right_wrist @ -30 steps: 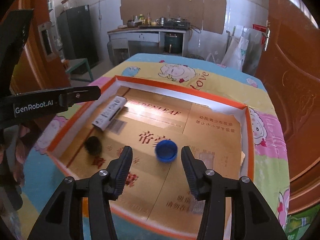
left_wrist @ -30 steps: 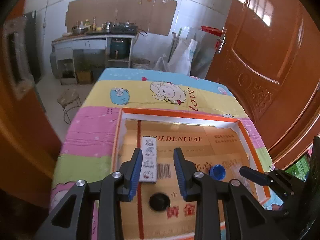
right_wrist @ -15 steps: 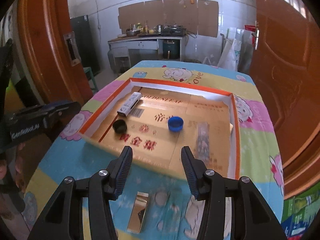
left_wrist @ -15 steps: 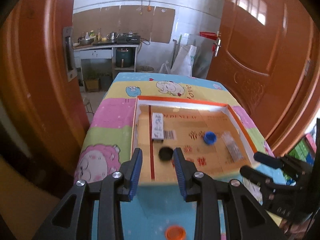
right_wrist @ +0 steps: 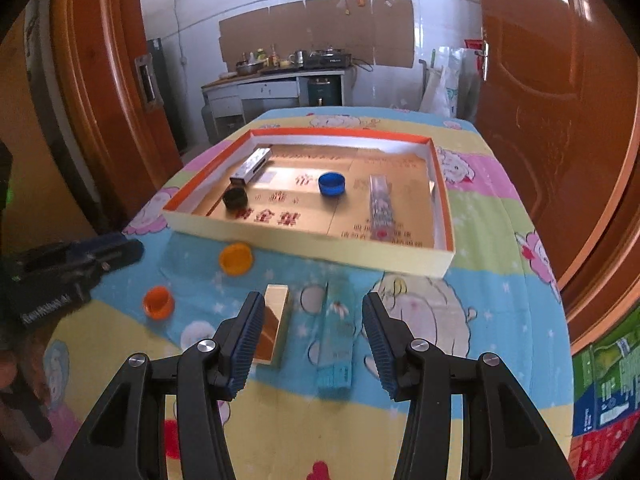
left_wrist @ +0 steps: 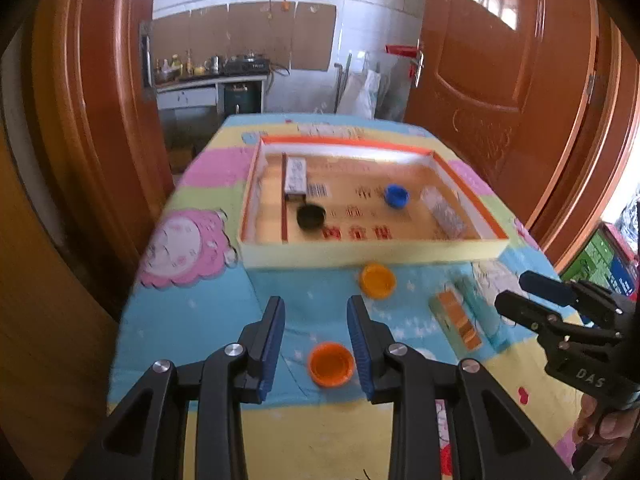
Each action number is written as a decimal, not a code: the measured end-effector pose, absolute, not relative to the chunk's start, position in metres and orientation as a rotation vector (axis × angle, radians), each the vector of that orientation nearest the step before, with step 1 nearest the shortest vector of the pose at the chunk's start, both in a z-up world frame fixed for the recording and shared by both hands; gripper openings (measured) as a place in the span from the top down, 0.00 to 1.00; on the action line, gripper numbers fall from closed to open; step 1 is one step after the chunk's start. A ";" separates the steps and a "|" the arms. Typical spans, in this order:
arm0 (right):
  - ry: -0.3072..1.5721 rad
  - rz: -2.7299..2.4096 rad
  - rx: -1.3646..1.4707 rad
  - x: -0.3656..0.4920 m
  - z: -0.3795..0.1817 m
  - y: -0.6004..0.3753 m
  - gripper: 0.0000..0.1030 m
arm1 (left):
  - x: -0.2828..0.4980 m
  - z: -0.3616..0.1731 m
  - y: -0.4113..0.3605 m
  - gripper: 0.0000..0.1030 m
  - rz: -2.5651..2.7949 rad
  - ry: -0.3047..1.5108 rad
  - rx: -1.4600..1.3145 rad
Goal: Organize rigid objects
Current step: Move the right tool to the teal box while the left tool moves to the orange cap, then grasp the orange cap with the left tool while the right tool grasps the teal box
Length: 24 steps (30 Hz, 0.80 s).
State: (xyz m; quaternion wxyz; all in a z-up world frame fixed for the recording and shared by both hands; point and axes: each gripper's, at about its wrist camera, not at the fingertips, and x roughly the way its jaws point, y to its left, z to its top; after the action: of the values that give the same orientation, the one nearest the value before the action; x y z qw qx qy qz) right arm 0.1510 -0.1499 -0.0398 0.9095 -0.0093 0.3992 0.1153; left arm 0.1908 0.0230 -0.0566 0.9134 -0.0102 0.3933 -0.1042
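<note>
A cartoon-print cloth (right_wrist: 500,240) covered the table between wooden doors (right_wrist: 560,100); both the left gripper (left_wrist: 316,332) and right gripper (right_wrist: 312,328) hung spread, empty.

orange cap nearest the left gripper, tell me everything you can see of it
The orange cap is a small round bottle cap, plastic by the look of it, lying flat with its open hollow side up on the blue part of the cartoon tablecloth. It sits outside the tray, on the near side of it. In the left wrist view it shows between the open fingers of the left gripper, which do not touch it. Nothing else touches it.
</note>
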 end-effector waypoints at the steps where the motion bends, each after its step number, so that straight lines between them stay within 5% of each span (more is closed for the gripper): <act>1: 0.826 0.239 -0.019 0.149 -0.041 -0.150 0.49 | 0.190 -0.061 0.021 0.69 -0.218 0.813 -0.019; 24: 0.892 0.222 0.005 0.153 -0.070 -0.166 0.49 | 0.186 -0.098 0.016 0.68 -0.187 0.889 0.023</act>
State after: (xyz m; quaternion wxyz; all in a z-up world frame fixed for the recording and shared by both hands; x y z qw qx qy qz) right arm 0.1526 -0.1656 -0.0704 0.8961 0.0024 0.4307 0.1072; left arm 0.1865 0.0161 -0.0976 0.8985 0.0110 0.4296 -0.0901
